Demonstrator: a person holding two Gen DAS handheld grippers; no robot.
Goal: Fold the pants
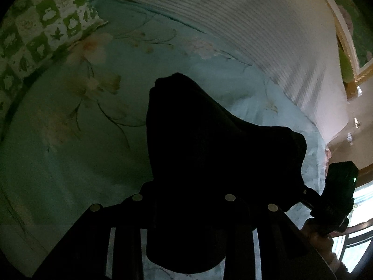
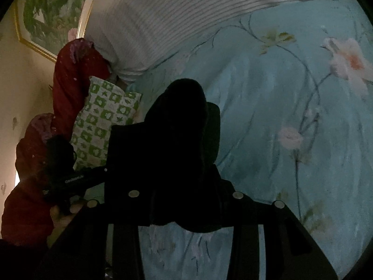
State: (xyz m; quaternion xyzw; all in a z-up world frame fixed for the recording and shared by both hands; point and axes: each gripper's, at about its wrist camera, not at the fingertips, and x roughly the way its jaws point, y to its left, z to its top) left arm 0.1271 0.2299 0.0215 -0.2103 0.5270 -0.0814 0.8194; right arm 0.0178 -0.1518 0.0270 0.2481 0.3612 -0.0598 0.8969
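Note:
The dark pants hang bunched above a teal floral bed sheet. My left gripper is shut on one bunch of the cloth, which drapes over its fingers and hides the tips. The cloth stretches right toward my right gripper's body. In the right wrist view the pants rise in a dark hump over my right gripper, which is shut on them. The left gripper shows at the left edge, held by a hand in a red sleeve.
A green-and-white checkered pillow lies at the bed's edge. A white striped blanket lies along the far side of the sheet. A gold-framed picture hangs on the wall.

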